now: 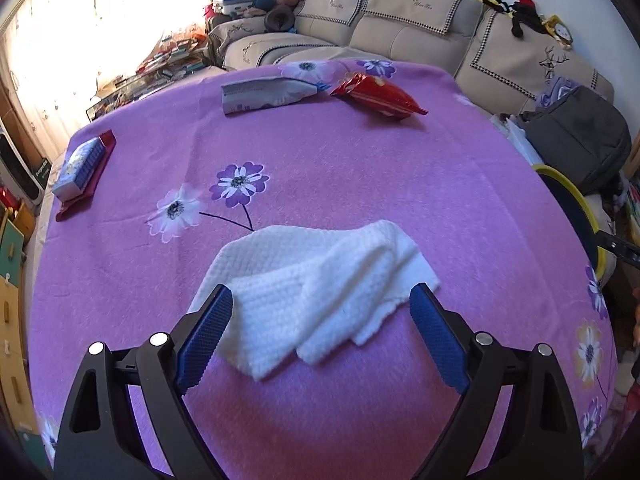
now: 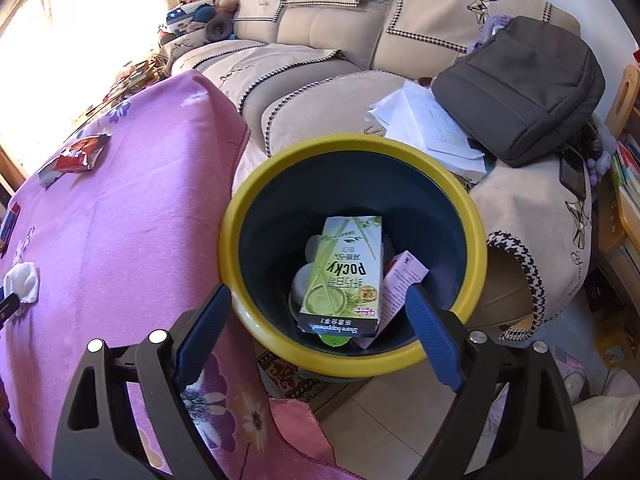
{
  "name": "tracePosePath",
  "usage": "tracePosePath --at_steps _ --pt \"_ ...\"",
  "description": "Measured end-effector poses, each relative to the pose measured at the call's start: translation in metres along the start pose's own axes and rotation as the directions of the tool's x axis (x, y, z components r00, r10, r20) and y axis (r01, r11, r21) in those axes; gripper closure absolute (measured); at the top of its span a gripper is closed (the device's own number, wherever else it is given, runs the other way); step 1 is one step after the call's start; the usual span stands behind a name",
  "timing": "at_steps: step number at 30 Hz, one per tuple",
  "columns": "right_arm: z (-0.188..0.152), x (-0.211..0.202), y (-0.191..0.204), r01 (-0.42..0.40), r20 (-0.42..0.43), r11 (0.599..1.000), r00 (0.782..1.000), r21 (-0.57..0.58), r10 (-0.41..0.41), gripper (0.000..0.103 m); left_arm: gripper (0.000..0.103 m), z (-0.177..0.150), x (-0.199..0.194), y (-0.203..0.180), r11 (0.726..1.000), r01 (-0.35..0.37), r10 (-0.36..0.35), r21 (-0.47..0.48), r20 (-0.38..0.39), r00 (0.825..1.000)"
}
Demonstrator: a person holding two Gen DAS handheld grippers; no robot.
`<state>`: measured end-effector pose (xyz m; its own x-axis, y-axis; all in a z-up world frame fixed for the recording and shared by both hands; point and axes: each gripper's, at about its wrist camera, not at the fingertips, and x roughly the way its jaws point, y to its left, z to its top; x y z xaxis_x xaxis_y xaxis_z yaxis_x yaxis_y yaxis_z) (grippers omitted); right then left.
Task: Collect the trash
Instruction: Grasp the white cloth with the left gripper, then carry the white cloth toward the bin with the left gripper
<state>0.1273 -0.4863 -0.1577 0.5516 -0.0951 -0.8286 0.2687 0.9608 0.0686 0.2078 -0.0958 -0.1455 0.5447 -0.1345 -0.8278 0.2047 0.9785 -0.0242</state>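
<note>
Trash bin (image 1: 576, 204) cut off at the left-wrist view's right edge, items beneath the Pocky box (image 2: 344, 276) mostly hidden, pink box (image 2: 402, 280) partly covered, print on silver packet (image 1: 264, 96) too small to read

beige sofa (image 2: 320, 40); grey bag (image 2: 520, 84), loose papers (image 2: 420, 120); purple floral tablecloth (image 1: 320, 168)

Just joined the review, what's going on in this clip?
A person with two handheld grippers is clearing trash off a purple-covered table. The left gripper is open around a crumpled white tissue, not yet closed on it. The right gripper hangs open and empty over the yellow-rimmed bin, where a Pocky box already lies. A red wrapper and a grey pouch remain.
</note>
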Motion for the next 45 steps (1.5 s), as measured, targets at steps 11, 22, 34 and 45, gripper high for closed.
tracePosePath --at_steps 11,22,34,45 --pt "-0.001 0.002 0.009 -0.008 -0.005 1.000 1.000 -0.025 0.008 0.019 0.025 0.007 0.017 0.005 1.000 -0.018 0.018 -0.022 -0.008 1.000" --pt "-0.001 -0.001 0.015 -0.014 -0.001 0.999 1.000 -0.036 0.013 0.019 0.068 0.003 0.007 0.005 1.000 -0.005 0.005 -0.009 0.011 1.000" --pt "-0.005 -0.016 0.014 0.000 0.032 0.999 0.999 -0.042 0.001 0.019 0.089 0.006 -0.028 -0.016 0.996 0.060 -0.065 0.059 0.082 0.995" --pt "-0.013 -0.031 -0.016 0.063 0.069 0.998 0.996 -0.010 -0.062 0.019 0.089 0.032 -0.074 -0.098 0.958 0.186 -0.216 0.219 0.122 0.969"
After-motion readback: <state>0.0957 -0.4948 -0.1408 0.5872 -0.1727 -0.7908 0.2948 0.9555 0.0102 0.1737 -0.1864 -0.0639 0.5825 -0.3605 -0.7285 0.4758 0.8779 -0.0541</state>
